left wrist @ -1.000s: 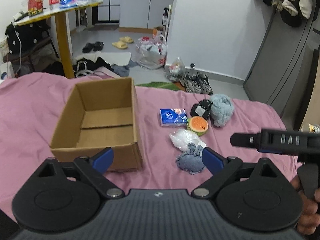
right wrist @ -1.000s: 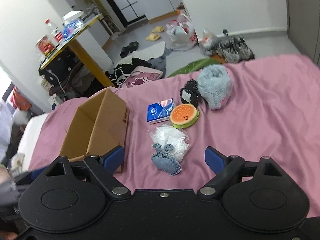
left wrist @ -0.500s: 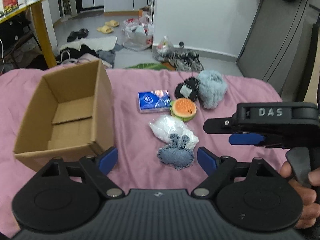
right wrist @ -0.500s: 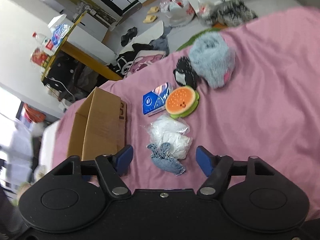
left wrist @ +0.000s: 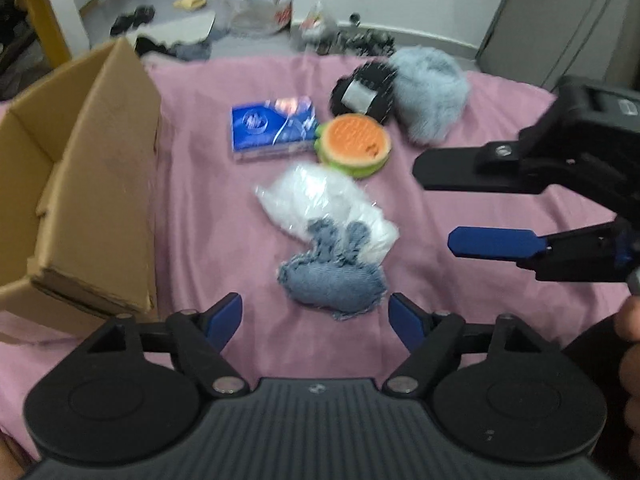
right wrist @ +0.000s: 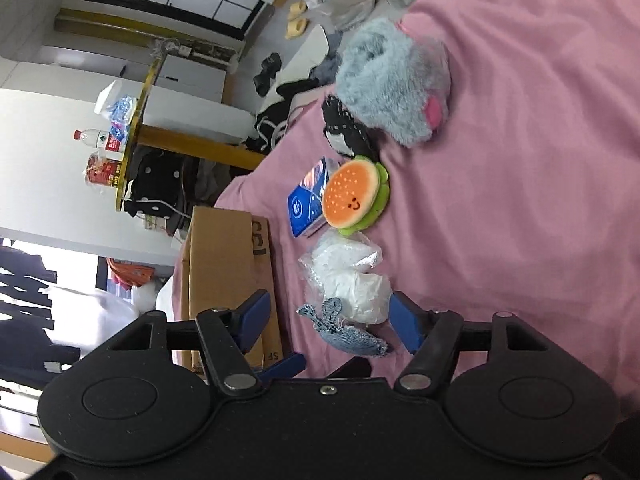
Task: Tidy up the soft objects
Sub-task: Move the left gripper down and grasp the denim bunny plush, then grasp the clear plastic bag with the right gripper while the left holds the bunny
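A denim rabbit-shaped pad (left wrist: 334,282) lies on the pink bed cover, overlapping a clear bag of white stuffing (left wrist: 324,204). Behind them lie a burger plush (left wrist: 354,145), a blue tissue pack (left wrist: 272,128), a black fuzzy item (left wrist: 360,92) and a grey-blue furry plush (left wrist: 430,90). An open cardboard box (left wrist: 96,184) stands at the left. My left gripper (left wrist: 315,320) is open, just short of the denim pad. My right gripper (right wrist: 330,318) is open, rolled sideways, its fingers either side of the denim pad (right wrist: 348,334) and the stuffing bag (right wrist: 352,280); it shows in the left wrist view (left wrist: 476,204).
The bed's far edge (left wrist: 280,60) drops to a cluttered floor with shoes, bags and clothes. A yellow-edged table (right wrist: 136,120) with bottles stands beyond the box. A grey cabinet (left wrist: 560,20) is at the far right.
Both grippers have moved forward and down toward the denim pad and stuffing bag. The right gripper has rolled sideways and swung in from the right.
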{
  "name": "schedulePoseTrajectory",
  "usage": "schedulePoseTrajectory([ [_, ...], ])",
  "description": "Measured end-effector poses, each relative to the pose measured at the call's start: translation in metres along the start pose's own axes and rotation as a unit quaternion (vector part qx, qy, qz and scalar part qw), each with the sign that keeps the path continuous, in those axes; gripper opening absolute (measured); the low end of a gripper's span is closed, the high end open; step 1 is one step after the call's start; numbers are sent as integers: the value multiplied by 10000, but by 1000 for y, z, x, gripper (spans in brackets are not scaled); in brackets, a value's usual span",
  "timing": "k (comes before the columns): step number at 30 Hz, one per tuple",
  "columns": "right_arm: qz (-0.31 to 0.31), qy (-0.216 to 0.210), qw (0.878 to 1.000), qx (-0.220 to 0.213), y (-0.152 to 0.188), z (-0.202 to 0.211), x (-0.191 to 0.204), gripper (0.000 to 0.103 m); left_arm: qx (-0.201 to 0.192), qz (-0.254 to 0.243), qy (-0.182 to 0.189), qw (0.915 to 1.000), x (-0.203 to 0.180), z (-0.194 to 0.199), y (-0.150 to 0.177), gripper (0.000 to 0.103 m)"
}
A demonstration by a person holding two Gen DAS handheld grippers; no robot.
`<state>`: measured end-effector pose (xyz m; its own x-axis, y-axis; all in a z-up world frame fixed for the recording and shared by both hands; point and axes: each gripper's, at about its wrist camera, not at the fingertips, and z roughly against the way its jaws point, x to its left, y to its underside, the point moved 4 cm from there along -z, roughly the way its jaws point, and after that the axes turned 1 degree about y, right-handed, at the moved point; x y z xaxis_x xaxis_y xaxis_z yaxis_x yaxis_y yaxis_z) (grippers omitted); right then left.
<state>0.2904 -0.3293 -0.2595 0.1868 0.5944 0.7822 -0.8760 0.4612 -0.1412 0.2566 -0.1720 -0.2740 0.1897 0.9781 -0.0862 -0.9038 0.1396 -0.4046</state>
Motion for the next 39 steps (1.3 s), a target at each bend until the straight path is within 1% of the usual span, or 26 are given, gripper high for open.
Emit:
schedulePoseTrajectory([
  [4,46,44,9999,151,-1,-13,0,65,23,15,32,10000,3,-10,-1,79],
  [7,2,91,9998,203,-2,-18,-2,64,26,-7,151,9999,1,-17,-4,79],
  [10,-95,163,9995,250,-5,-22,-6,64,69,-24,122,9999,-1,-27,-8,79],
  [12,-106,306,9989,340,-6,-27,-5,64,55,3,130,9999,-1,-31,-11,74],
  [14,-4,428,9984,371,-6,-32,0,64,39,18,99,9999,0,-33,-13,58],
  [16,33,500,9979,409,0,-37,4,64,79,143,192,9997,2,-35,-15,49],
  [17,-2,576,9975,420,4,-40,4,64,118,289,273,9991,5,-35,-16,45],
  [19,-112,714,9965,419,9,-44,2,64,171,501,359,9979,9,-34,-17,41],
  [23,-419,733,9961,246,17,-43,0,64,382,660,471,9960,15,-30,-18,38],
  [26,-468,782,9958,14,12,-40,4,64,456,701,552,9950,18,-24,-18,38],
  [29,-452,874,9951,-41,5,-46,10,63,452,637,643,9949,18,-16,-17,38],
  [32,-382,1119,9930,0,5,-55,13,57,441,632,643,9950,20,-7,-17,38],
  [33,-365,1246,9915,62,7,-60,13,53,434,654,635,9949,22,-4,-17,38],
  [34,-324,1324,9906,84,9,-62,13,47,418,661,618,9950,24,-3,-17,38],
  [36,-282,1445,9890,108,13,-68,12,41,383,648,575,9955,27,1,-17,37],
  [38,-308,1467,9887,-18,15,-68,13,38,389,619,580,9956,25,-1,-19,37],
  [39,-330,1471,9885,-90,16,-65,13,31,397,618,592,9955,25,1,-18,37],
])
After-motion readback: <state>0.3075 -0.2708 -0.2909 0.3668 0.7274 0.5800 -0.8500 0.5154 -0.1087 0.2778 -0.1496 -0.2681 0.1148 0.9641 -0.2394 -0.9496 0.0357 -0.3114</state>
